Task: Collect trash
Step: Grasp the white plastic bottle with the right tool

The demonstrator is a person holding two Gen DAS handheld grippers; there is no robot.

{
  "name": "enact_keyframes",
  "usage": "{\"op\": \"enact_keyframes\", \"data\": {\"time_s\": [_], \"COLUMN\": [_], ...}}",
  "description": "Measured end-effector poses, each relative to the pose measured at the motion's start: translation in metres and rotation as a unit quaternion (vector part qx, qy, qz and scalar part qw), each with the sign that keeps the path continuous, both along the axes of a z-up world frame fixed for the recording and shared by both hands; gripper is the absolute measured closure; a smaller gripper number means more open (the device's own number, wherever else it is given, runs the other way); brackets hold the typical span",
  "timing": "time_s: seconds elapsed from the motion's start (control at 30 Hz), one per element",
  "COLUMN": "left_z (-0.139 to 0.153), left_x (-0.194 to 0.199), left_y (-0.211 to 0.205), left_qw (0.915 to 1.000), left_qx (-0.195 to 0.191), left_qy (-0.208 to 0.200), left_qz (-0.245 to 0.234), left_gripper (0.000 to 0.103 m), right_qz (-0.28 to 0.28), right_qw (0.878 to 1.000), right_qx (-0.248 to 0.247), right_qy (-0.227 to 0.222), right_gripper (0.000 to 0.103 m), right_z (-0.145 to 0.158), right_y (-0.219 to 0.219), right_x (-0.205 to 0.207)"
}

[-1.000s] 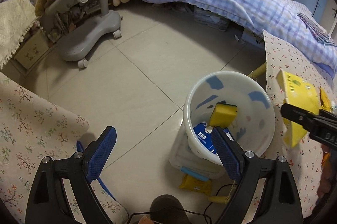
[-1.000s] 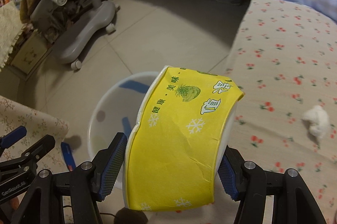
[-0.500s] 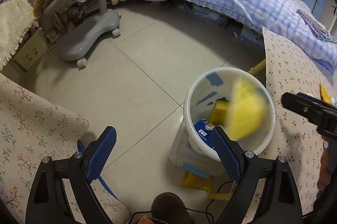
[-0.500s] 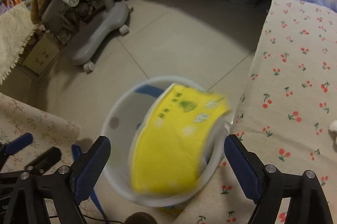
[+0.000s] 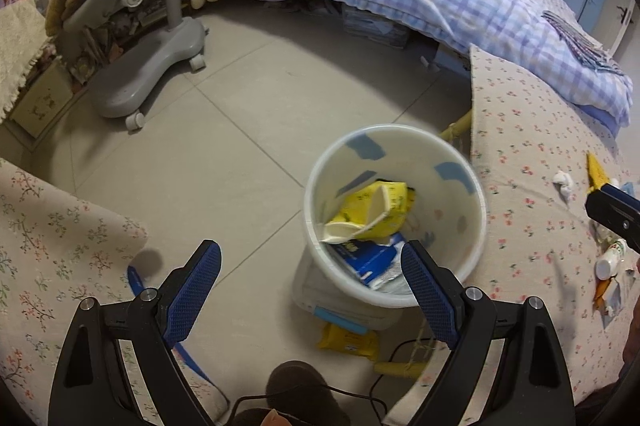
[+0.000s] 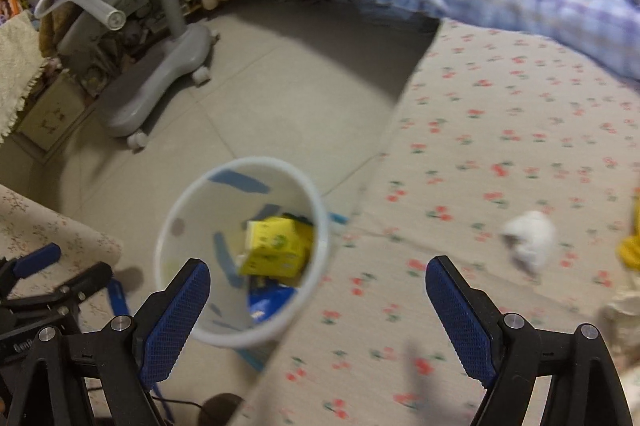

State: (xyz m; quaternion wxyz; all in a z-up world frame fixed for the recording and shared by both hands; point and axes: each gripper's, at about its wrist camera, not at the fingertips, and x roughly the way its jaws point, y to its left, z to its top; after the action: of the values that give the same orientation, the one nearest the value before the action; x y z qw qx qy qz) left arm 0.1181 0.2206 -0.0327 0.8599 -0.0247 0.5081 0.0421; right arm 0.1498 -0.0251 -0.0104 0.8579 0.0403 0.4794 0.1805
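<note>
Since the yellow carton (image 5: pixel 374 211) is sitting inside the white bin (image 5: pixel 394 145) on top of a blue-and-white pack (image 5: pixel 370 260), I'd call that piece done, so the job looks maybe partway through, not close to finished. My right gripper (image 6: pixel 318 322) has its jaws wide apart with nothing between them, hanging over the near edge of the cherry-print tablecloth (image 6: pixel 500 129) with the bin just off to its left. My left gripper (image 5: pixel 312 300) is spread open and empty too, hovering over the floor with the bin just past its right finger. What's left, as far as I can see: a crumpled white tissue (image 6: pixel 530 244) lying out on the cloth to the right, something yellow (image 6: pixel 632 246) at the far right edge that I can't really make out, and in the left wrist view a little white bottle (image 5: pixel 610 258) plus some scraps near the right edge of the table. Down on the floor, a yellow packet (image 5: pixel 348 340) sits right beside the bin's base; whether it counts as trash I honestly can't tell. My guess is the tissue is the obvious next grab for the right gripper since it's nearest, and being soft it should squash easily between the pads. Right view is pretty blurry though, so take the details on that side loosely.
</note>
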Motion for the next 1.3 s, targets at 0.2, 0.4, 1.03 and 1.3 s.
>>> {"op": "enact_keyframes", "data": {"time_s": [0.2, 0.4, 1.03, 1.3], "left_z": [0.006, 0.012, 0.015, 0.012], "left_x": [0.003, 0.004, 0.021, 0.034], "left_y": [-0.032, -0.065, -0.165, -0.204], "left_qw": [0.9994, 0.9981, 0.9916, 0.9877], "left_qx": [-0.021, -0.029, -0.057, -0.072], "left_qy": [0.004, 0.005, 0.037, 0.053], "left_qz": [-0.027, -0.054, -0.110, -0.128], "left_gripper": [0.000, 0.000, 0.000, 0.000], "right_qz": [-0.026, -0.074, -0.226, -0.256], "right_qw": [1.000, 0.997, 0.973, 0.962], "right_qx": [-0.012, -0.024, -0.020, -0.007], "right_qy": [-0.007, -0.010, 0.052, 0.098], "right_gripper": [0.012, 0.012, 0.012, 0.034], "right_z": [0.015, 0.026, 0.000, -0.033], "right_y": [-0.044, -0.107, -0.271, -0.294], "right_x": [-0.014, -0.029, -0.028, -0.004]}}
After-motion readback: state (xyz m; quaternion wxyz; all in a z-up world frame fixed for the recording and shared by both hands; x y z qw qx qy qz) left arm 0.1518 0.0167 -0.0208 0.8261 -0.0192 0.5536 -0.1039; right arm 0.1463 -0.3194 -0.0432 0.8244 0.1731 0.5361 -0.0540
